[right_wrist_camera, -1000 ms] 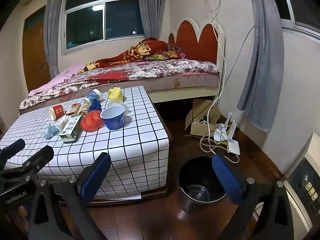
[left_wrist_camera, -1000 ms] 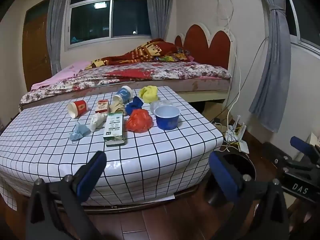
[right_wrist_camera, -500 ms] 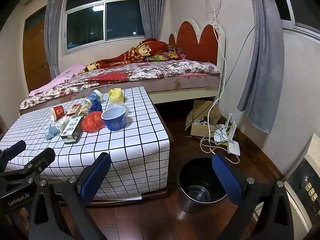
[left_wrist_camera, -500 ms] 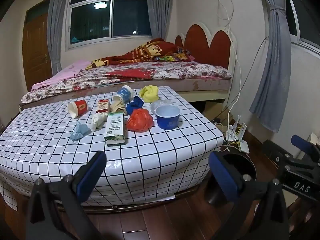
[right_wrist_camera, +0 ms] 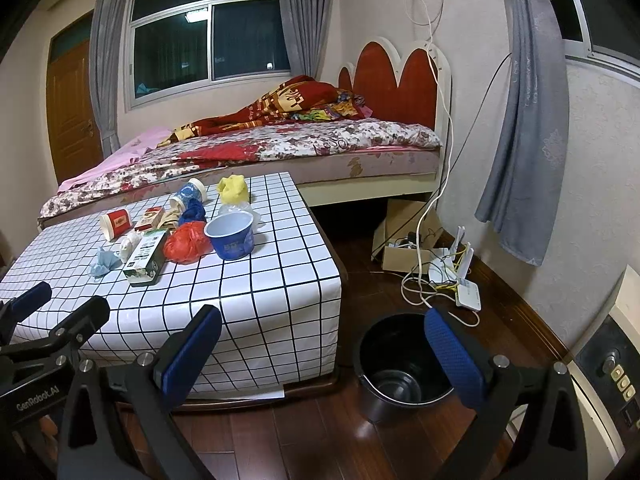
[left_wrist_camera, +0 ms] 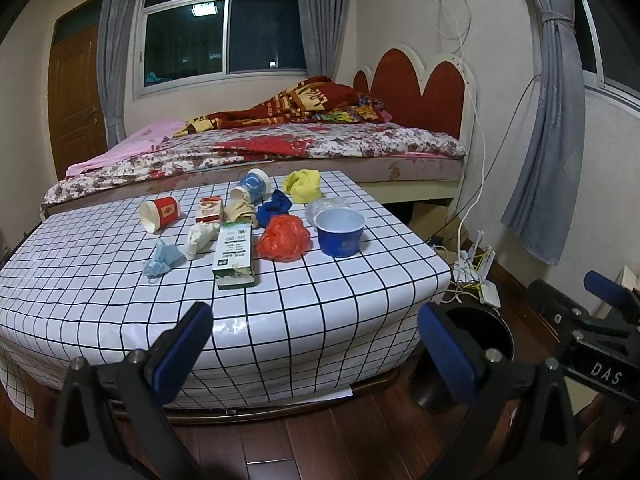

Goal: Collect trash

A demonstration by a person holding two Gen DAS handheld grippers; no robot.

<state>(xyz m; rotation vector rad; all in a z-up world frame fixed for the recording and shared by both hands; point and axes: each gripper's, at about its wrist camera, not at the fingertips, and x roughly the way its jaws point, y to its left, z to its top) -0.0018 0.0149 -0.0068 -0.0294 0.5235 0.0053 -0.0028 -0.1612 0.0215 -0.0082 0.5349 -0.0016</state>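
Note:
Trash lies on a low table with a checked white cloth [left_wrist_camera: 328,296]: a blue bowl [left_wrist_camera: 340,232], a red plastic bag [left_wrist_camera: 284,238], a green-and-white carton [left_wrist_camera: 234,254], a red paper cup [left_wrist_camera: 159,213], a blue paper cup [left_wrist_camera: 252,186], a yellow wad [left_wrist_camera: 303,186], a blue wad [left_wrist_camera: 273,208] and crumpled tissues [left_wrist_camera: 162,260]. A black bin [right_wrist_camera: 400,364] stands on the floor right of the table. My left gripper [left_wrist_camera: 314,344] hangs open in front of the table's near edge. My right gripper [right_wrist_camera: 322,346] is open too, above the floor beside the bin. Both hold nothing.
A bed [right_wrist_camera: 280,148] with a red headboard runs behind the table. Cables, a cardboard box [right_wrist_camera: 400,240] and a white router [right_wrist_camera: 466,292] lie on the wooden floor by the right wall. Grey curtains [right_wrist_camera: 528,120] hang there. A white appliance [right_wrist_camera: 612,368] stands at the far right.
Both views have shifted very slightly; the grippers stay open and the trash has not moved.

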